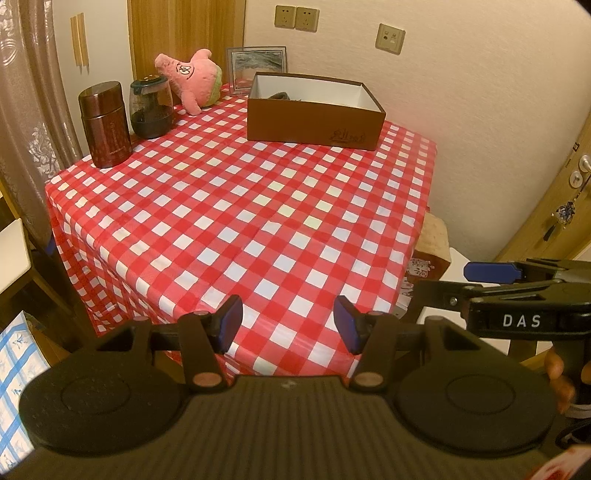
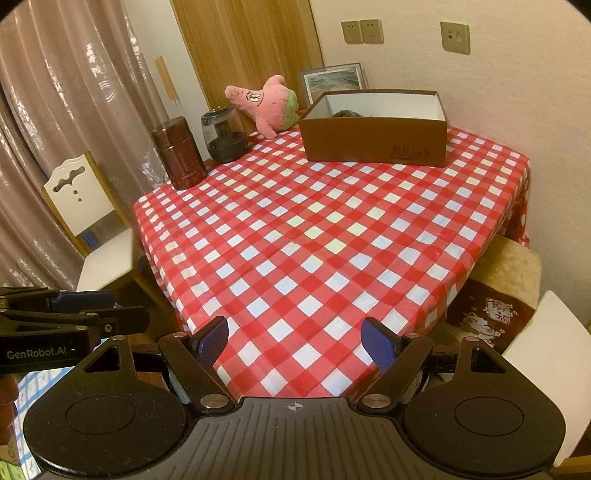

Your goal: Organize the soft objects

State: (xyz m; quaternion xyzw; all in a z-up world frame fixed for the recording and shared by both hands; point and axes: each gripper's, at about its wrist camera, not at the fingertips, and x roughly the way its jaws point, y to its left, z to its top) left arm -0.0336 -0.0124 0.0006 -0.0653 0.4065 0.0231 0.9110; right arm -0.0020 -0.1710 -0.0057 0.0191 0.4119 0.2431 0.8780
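On the counter's red-and-white checked cloth (image 1: 236,206) stood a brown metal canister (image 1: 107,125) just beside a dark glass jar (image 1: 152,109), with a framed picture (image 1: 257,66) leaning against the wall and a white chair (image 2: 92,229) near the curtain (image 2: 55,110).

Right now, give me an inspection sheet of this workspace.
Surface: table under red-checked cloth, mostly bare.
Job's things: pink plush at far edge, beside open brown box; something dark inside, unclear.
Clutter: brown canister, dark-lidded jar, framed picture behind box.
Grippers: left gripper open, empty; right gripper open, empty; both short of the near edge.
Cables: nothing seen.
Surroundings: curtain, white chair, wall sockets, door.
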